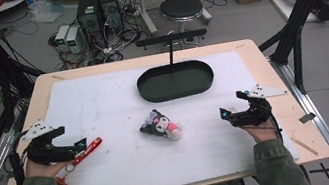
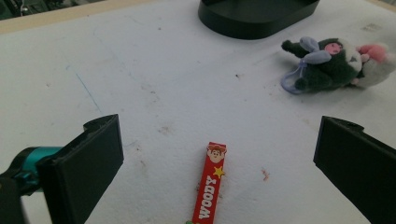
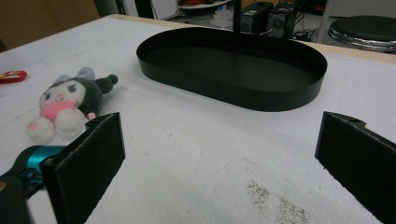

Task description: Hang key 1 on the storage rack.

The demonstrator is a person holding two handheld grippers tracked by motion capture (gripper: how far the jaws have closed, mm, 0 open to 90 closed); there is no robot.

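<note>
A red "WOODY" strap (image 1: pixel 89 150) lies on the white mat (image 1: pixel 102 98) at the front left, its ring end by the person's left hand. My left gripper (image 1: pixel 71 138) is open, and the strap (image 2: pixel 211 184) runs between its jaws without touching them. A dark plush toy (image 1: pixel 160 125) with a pink and white front lies mid-table, and shows to the upper right (image 2: pixel 334 63) of the left gripper (image 2: pixel 219 128). My right gripper (image 1: pixel 233 103) is open and empty at the front right. The toy (image 3: pixel 70 102) lies left of the right gripper (image 3: pixel 219 123). A black oval tray (image 1: pixel 178 94) stands empty behind the toy.
A black T-shaped stand (image 1: pixel 168 38) rises behind the tray (image 3: pixel 233 95). Black frame posts (image 1: pixel 295 35) flank the table. A stool (image 1: pixel 181 7), computers (image 1: pixel 98 12) and cables sit on the floor beyond the far edge.
</note>
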